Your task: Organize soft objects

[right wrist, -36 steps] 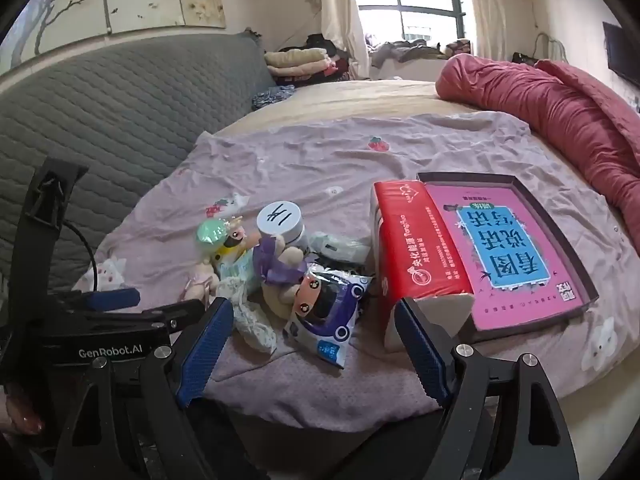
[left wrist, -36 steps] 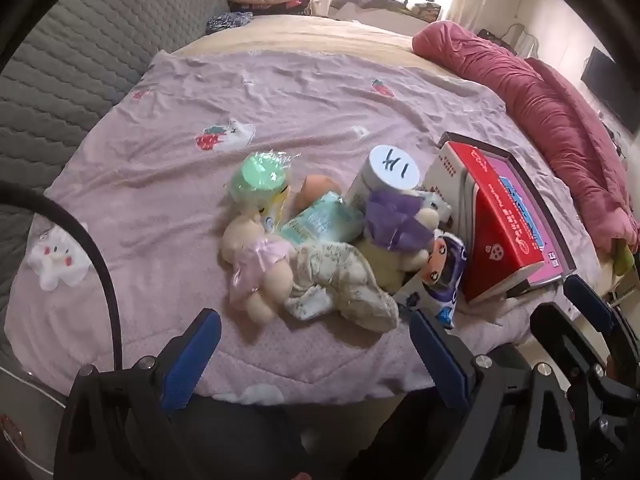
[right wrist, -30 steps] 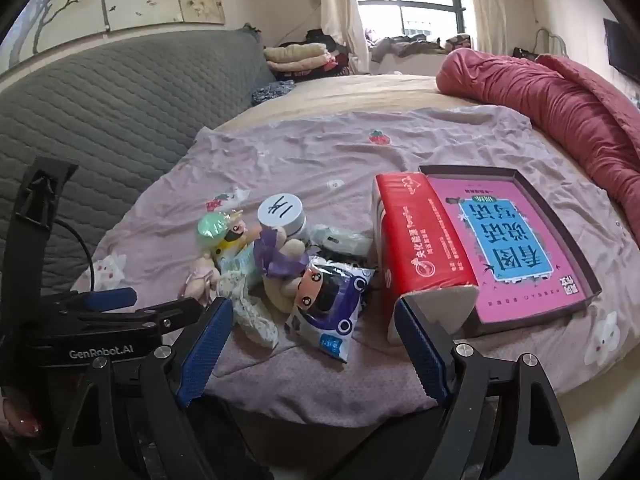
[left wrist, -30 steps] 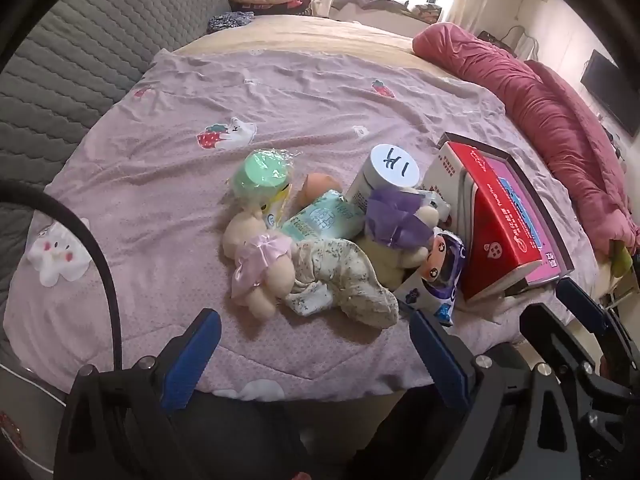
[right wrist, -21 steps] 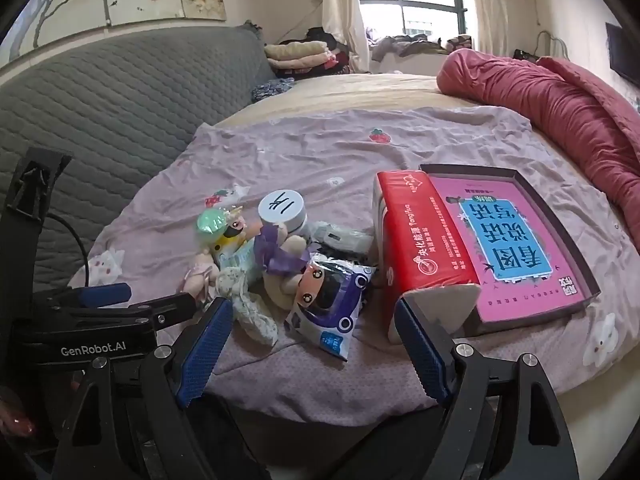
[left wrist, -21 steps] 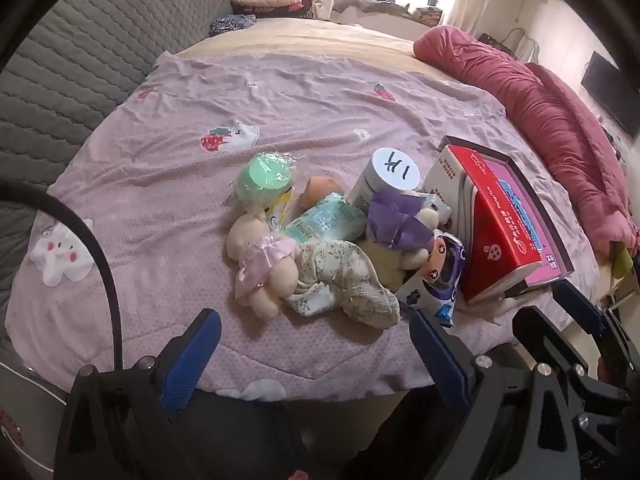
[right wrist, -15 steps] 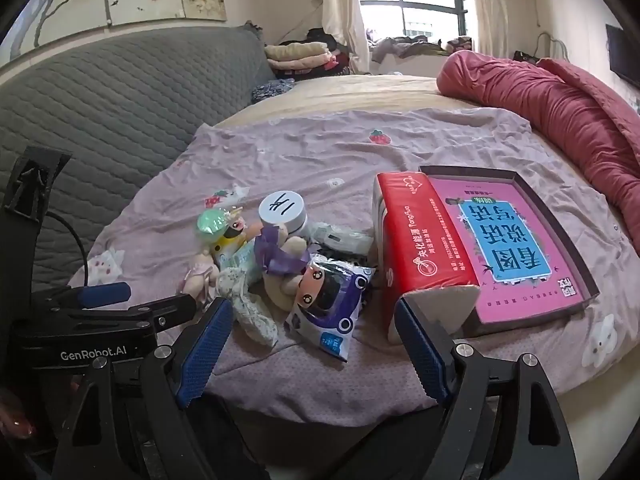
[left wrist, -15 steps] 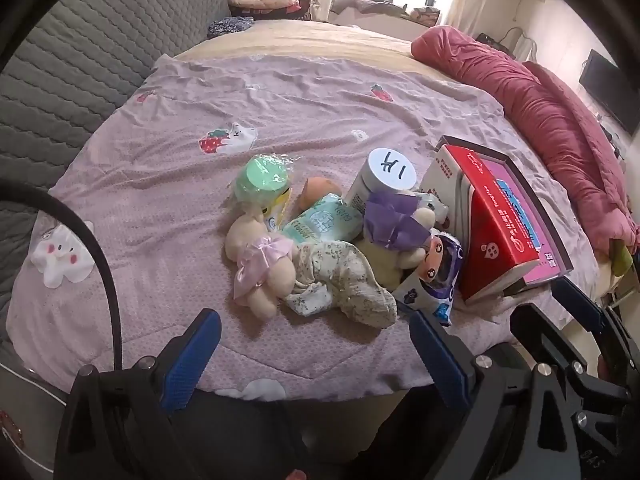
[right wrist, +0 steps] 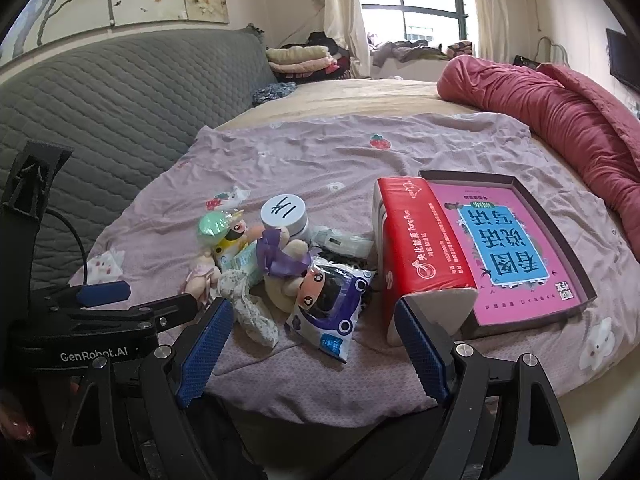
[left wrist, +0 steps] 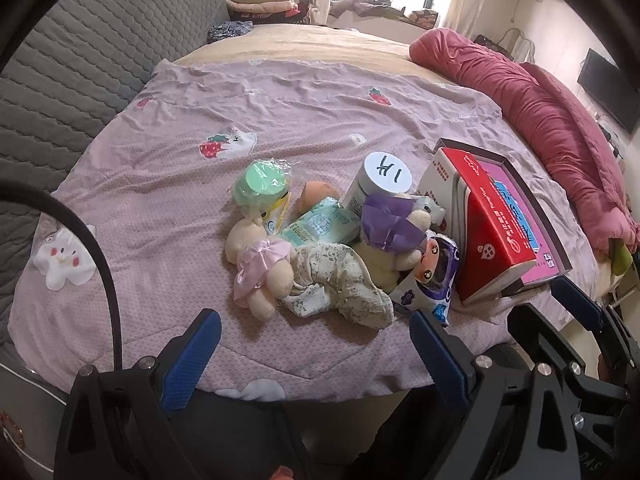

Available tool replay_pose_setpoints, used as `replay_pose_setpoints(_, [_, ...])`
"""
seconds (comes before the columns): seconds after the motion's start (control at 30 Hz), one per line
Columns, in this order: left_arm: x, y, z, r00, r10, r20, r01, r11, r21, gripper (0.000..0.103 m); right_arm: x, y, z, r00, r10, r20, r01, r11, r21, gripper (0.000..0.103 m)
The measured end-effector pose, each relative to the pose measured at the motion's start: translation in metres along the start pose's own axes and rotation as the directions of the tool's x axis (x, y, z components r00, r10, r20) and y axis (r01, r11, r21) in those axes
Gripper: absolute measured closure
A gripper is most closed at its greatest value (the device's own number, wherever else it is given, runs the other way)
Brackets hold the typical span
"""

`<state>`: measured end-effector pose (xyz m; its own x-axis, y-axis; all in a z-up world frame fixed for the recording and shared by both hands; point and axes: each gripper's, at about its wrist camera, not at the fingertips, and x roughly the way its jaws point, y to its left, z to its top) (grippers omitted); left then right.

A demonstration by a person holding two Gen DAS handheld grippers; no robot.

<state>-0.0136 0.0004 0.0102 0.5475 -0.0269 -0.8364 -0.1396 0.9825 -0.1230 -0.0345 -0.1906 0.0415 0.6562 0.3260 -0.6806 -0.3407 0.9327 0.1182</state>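
Observation:
A heap of soft things lies on the pink bed sheet (left wrist: 168, 184): a cream plush with a pink bow (left wrist: 260, 264), a floral cloth doll (left wrist: 340, 280), a plush with a purple ribbon (left wrist: 390, 228) (right wrist: 280, 260), a purple cartoon packet (left wrist: 434, 276) (right wrist: 332, 308), a green tissue pack (left wrist: 320, 228) and a green wrapped ball (left wrist: 262, 184) (right wrist: 212, 226). A white jar (left wrist: 380, 184) (right wrist: 285, 216) stands behind them. My left gripper (left wrist: 312, 346) hangs open before the bed's near edge. My right gripper (right wrist: 310, 338) is open too, short of the packet.
A red tissue pack (left wrist: 486, 228) (right wrist: 416, 248) leans on a shallow box holding a pink book (right wrist: 508, 248) at the right. A red quilt (right wrist: 560, 120) runs along the far right. A grey padded headboard (right wrist: 120, 96) rises at the left.
Both grippers have drifted slightly; the heap sits a little higher and farther in the left wrist view. Nothing on the bed has moved, and both grippers stay open.

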Motion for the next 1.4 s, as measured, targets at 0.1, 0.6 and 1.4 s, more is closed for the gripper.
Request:
replay_pose_setpoints(0.1, [0.0,0.0,0.0,1.0,0.0,0.0,0.0,1.0,0.001,0.007,0.0,-0.001,0.0,1.0,-0.001,0.0,0.001,1.0,0.0,0.019])
replay_pose_setpoints(0.6, [0.001,-0.001,-0.001,1.0,-0.001,-0.005,0.001,1.0,0.005,0.007,-0.002,-0.001,-0.001,1.0,-0.005,-0.002,0.005,1.0,-0.003,0.019])
replay_pose_setpoints(1.4, [0.006,0.0,-0.004,1.0,-0.016,-0.017,0.016,1.0,-0.009,0.007,0.011,0.003,-0.002,0.999,-0.036,-0.039,0.035,0.999,-0.012,0.019])
